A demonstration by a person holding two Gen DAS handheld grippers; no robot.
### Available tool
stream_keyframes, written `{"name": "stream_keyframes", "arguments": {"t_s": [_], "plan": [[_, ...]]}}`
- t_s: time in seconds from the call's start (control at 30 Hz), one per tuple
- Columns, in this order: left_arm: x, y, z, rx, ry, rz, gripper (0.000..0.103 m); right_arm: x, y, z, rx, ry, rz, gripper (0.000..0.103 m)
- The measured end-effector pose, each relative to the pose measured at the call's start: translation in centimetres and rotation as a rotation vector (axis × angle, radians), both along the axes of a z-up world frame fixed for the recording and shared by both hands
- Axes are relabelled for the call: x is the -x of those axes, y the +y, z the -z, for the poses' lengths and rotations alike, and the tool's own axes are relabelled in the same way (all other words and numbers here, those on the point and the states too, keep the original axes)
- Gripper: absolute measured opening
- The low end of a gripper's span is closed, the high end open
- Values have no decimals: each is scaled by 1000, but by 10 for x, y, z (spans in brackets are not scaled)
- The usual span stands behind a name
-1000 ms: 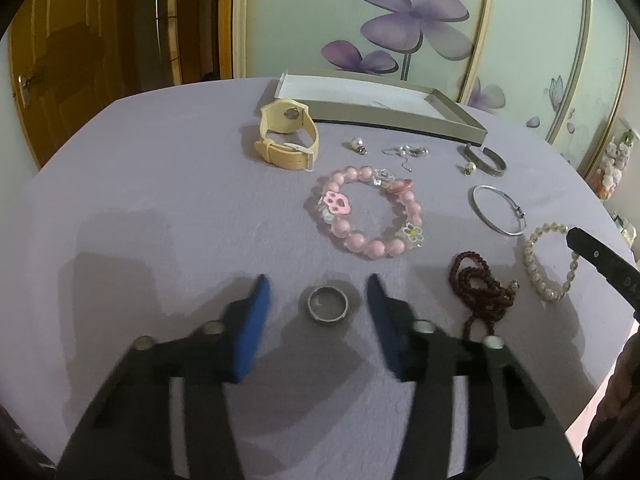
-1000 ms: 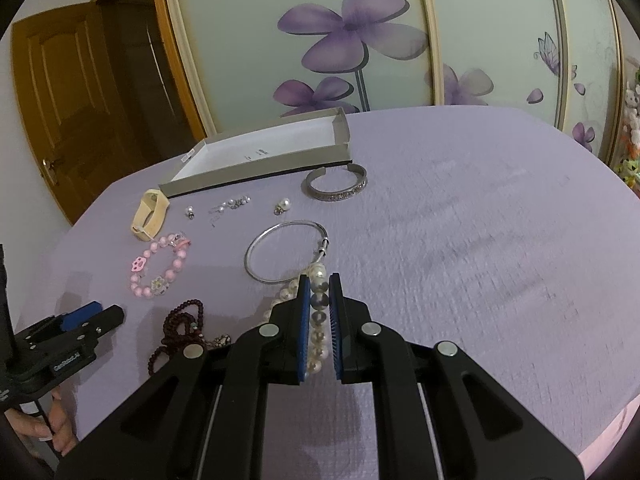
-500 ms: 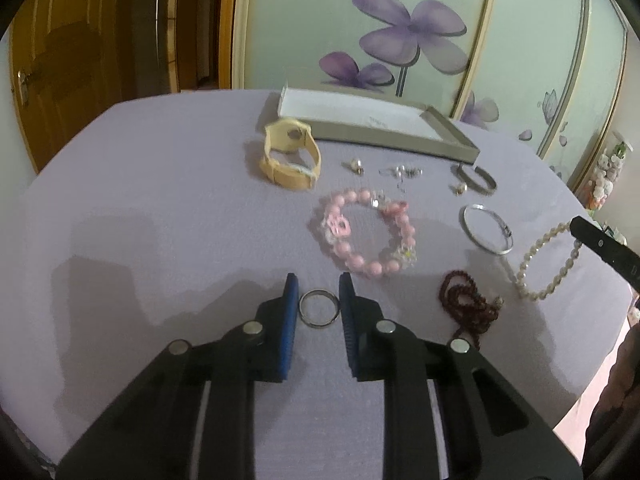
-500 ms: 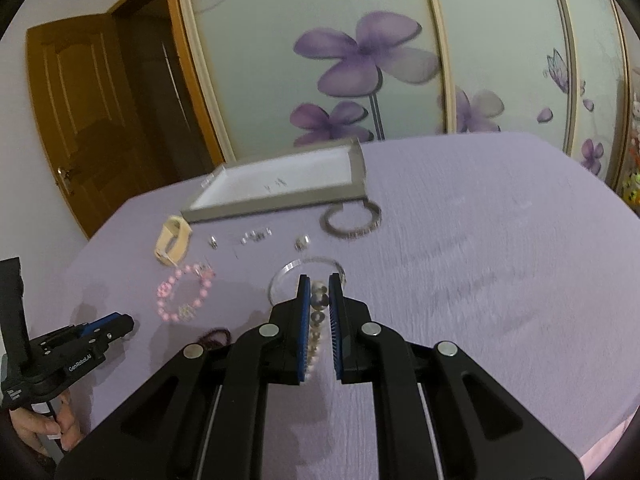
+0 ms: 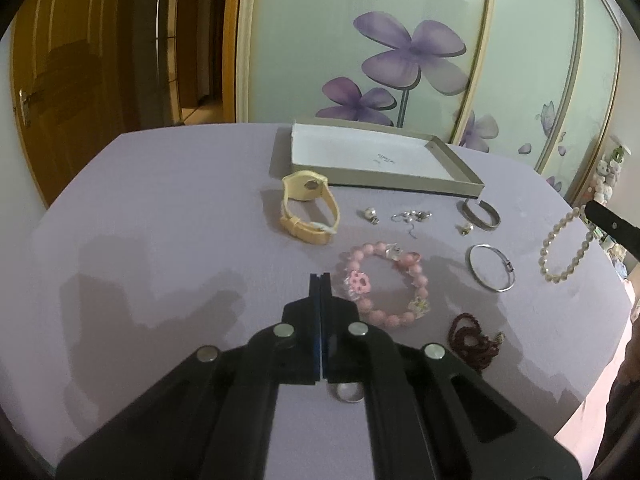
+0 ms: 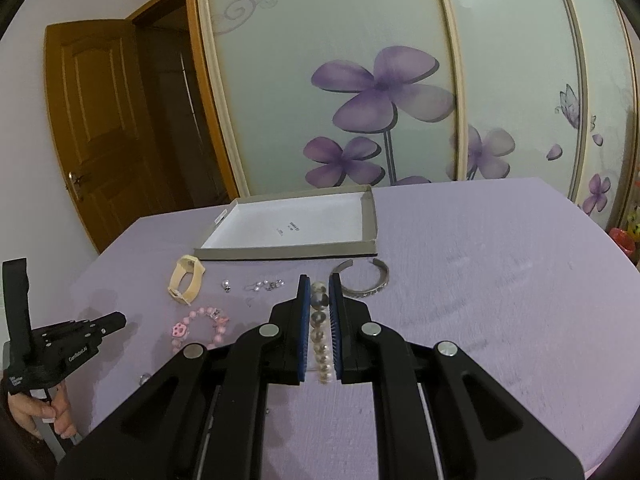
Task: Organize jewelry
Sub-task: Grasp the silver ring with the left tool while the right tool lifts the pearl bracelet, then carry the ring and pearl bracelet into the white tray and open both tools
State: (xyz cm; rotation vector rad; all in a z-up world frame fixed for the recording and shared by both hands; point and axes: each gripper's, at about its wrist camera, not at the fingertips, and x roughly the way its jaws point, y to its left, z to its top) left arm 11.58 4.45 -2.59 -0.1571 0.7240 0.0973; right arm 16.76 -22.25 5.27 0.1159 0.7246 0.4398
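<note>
My left gripper (image 5: 320,280) is shut with its blue pads pressed together and nothing between them. The silver ring (image 5: 349,393) lies on the purple cloth below the gripper body, also visible in the right wrist view (image 6: 144,378). My right gripper (image 6: 320,288) is shut on the pearl bracelet (image 6: 320,336), lifted above the table; the bracelet hangs from it in the left wrist view (image 5: 562,250). The open grey box (image 5: 376,162) with white inside stands at the back of the table.
On the cloth lie a cream watch (image 5: 308,210), small earrings (image 5: 410,217), a silver cuff (image 5: 480,214), a thin bangle (image 5: 490,267), a pink bead bracelet (image 5: 382,284) and dark red beads (image 5: 474,336). The table edge curves at right.
My left gripper closed fully and lifted without the ring, which slipped out and stays on the cloth. My right gripper rose further with the pearl bracelet.
</note>
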Motion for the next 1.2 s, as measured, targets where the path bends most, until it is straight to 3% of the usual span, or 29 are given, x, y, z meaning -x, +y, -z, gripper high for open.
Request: {"name": "stream_keyframes", "arguments": {"t_s": [0.1,0.27,0.4,0.6,0.7,0.87,1.2], "plan": [[4,11,7,10,16,-11,2,1,2,7,0,18,-6,10],[21,6,16,4,13,17,42,0,3,13,-2,32,-10,10],[28,-10,25,44,15,79,45,1,4,14,-3,37,-13,10],[23,-27,47,37,88,104,45,1,3,13,-2,37,-9,10],[24,-34,47,15,83,99,43,2,3,14,-1,37,-5,10],[25,-41,47,-22,80,92,22,4,5,15,-4,38,-14,10],[21,-37,39,-13,75,110,21,-3,5,4,-9,14,-24,10]]}}
